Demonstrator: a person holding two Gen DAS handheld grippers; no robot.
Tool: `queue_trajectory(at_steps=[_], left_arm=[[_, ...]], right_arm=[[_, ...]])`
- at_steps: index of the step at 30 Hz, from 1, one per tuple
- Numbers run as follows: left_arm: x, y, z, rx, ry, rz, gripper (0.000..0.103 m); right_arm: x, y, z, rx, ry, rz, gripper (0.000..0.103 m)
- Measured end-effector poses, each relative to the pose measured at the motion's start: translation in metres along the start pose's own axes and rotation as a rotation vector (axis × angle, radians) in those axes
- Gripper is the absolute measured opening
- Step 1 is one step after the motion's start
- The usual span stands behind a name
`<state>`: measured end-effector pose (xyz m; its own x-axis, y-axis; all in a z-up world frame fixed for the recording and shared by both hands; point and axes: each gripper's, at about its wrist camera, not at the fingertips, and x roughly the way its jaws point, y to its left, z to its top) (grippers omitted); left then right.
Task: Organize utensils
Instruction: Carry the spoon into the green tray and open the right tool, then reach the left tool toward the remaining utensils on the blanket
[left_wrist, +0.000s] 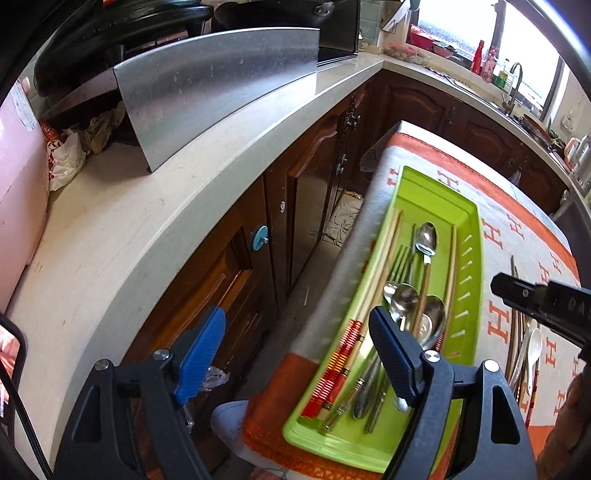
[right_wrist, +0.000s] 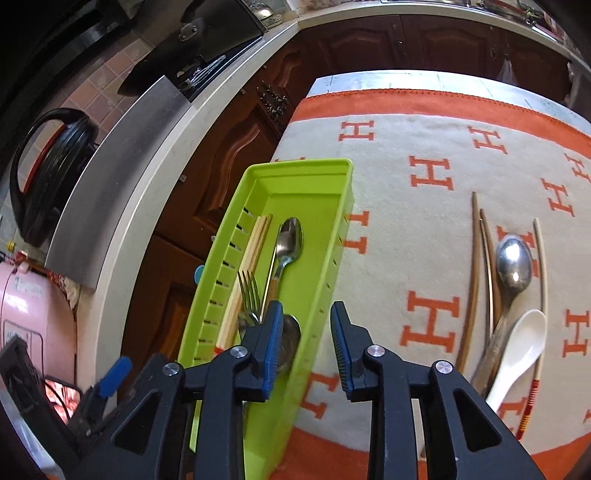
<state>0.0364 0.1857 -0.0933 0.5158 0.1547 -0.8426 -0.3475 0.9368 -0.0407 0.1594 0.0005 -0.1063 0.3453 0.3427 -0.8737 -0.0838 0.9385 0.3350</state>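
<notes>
A lime-green tray (left_wrist: 471, 258) lies on the H-patterned cloth (right_wrist: 424, 122) and holds chopsticks (left_wrist: 384, 258), forks (right_wrist: 247, 288) and spoons (left_wrist: 425, 236). My left gripper (left_wrist: 295, 354) hangs open at the tray's near end, one pad over the cutlery and the other past the table edge, with nothing gripped. My right gripper (right_wrist: 306, 347) is open astride the tray's (right_wrist: 295, 164) right wall, its left finger over a spoon inside, no pad pressing. To the right on the cloth lie brown chopsticks (right_wrist: 473, 266), a metal spoon (right_wrist: 513, 262), a white spoon (right_wrist: 521, 343) and a pale chopstick (right_wrist: 543, 280).
A pale countertop (left_wrist: 122, 236) with a steel panel (left_wrist: 218, 92) curves along the left, over dark wooden cabinets (left_wrist: 306, 192). A pink appliance (left_wrist: 18, 192) stands at the near left. A faucet (left_wrist: 515, 81) and bottles sit by the far window.
</notes>
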Motion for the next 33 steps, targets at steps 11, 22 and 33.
queue_trajectory(at_steps=[11,22,33], left_arm=[[-0.019,-0.048,-0.012,0.064,0.006,-0.050,0.082],[-0.048,-0.115,-0.012,0.153,-0.059,-0.110,0.089],[-0.036,-0.191,-0.017,0.336,-0.043,-0.149,0.089]], right_arm=[[-0.058,-0.053,-0.042,-0.046,-0.071,-0.069,0.035],[-0.108,-0.124,-0.061,0.023,-0.150,-0.118,0.038],[-0.124,-0.197,-0.066,0.126,-0.174,-0.142,0.039]])
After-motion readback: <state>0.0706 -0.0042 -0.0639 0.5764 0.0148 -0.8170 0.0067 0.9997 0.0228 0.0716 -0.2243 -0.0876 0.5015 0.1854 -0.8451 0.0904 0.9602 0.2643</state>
